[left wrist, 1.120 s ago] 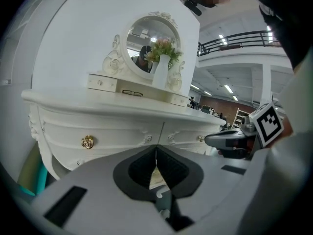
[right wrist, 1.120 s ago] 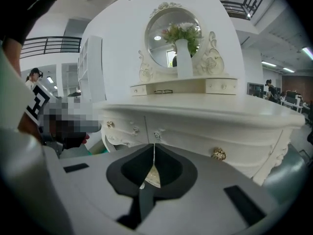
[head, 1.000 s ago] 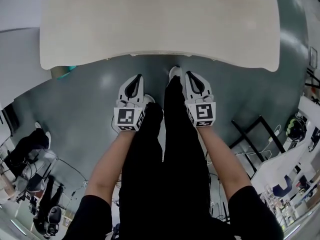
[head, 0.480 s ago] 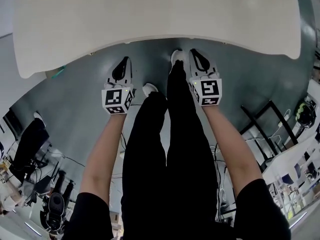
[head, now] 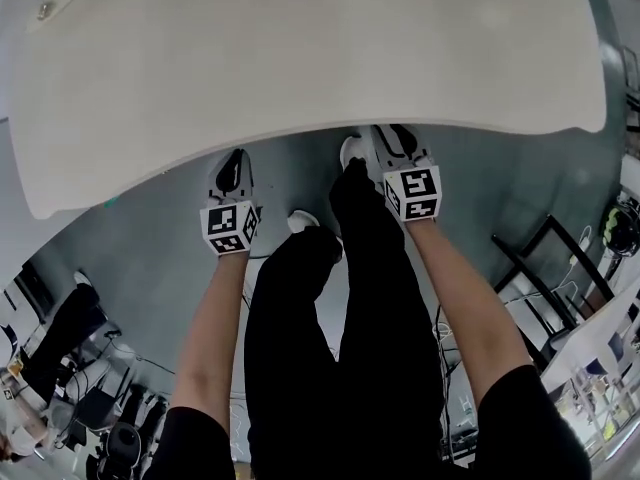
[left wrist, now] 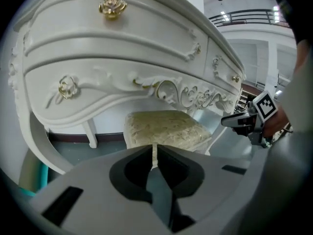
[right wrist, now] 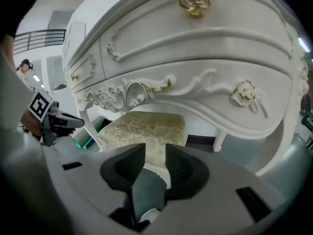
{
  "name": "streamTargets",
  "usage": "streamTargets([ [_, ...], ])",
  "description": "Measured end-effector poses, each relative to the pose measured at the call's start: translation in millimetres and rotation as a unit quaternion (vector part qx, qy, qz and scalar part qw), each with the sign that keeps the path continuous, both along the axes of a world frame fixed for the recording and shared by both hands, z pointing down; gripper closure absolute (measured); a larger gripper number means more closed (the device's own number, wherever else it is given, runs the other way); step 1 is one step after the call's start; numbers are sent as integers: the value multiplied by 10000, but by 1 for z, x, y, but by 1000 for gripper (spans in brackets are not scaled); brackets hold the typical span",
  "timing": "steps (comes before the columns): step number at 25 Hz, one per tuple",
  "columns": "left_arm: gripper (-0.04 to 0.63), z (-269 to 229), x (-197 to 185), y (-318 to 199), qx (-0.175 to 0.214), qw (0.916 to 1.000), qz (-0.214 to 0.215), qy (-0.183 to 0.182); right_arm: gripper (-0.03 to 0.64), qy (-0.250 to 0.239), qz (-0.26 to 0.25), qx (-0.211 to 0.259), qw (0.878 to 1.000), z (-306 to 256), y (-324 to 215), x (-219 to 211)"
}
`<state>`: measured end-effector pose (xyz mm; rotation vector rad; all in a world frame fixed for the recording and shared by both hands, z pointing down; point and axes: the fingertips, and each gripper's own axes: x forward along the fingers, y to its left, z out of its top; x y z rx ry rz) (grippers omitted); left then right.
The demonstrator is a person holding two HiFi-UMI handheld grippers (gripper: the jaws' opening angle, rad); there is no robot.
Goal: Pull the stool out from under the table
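The upholstered stool (left wrist: 166, 129) is sitting under the dressing table (left wrist: 122, 58), just ahead of both sets of fingers. I'm judging it light, rigid-framed and soft-topped, best taken at the seat's firm edge. The left gripper (left wrist: 155, 146) is showing its fingers together, empty; the right gripper (right wrist: 155, 148) has just been opening its fingers narrowly, nothing between them.

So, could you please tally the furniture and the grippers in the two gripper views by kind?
table: 1
stool: 1
grippers: 2, the left gripper and the right gripper
Total: 4
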<state>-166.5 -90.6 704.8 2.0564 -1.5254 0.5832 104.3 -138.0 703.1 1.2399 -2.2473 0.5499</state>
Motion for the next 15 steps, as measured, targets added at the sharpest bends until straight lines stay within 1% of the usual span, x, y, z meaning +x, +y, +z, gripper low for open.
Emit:
streamTargets([
  [1,570,9,0,2,-28,10000,14,-28,484,-15,16,-32,10000,8,2,2],
  [3,536,24,4,3,-17,10000,62,-22,463,-5,-49,-71,10000,24,5,4],
  [6,464,32,9,10,-3,9999,98,108,404,78,-209,-156,9996,37,16,5],
  [8,414,37,8,8,-42,9999,115,122,341,156,-245,-246,9993,47,18,7],
  [9,386,41,7,5,-76,9998,134,111,326,186,-265,-281,9991,52,16,9],
  [12,317,54,7,-1,-255,9992,263,171,306,299,-410,-267,9984,58,6,11],
  [14,282,61,7,-5,-348,9985,319,270,298,366,-488,-255,9978,60,-2,13],
  [15,274,63,6,-6,-379,9983,338,276,292,383,-508,-271,9976,62,-5,14],
])
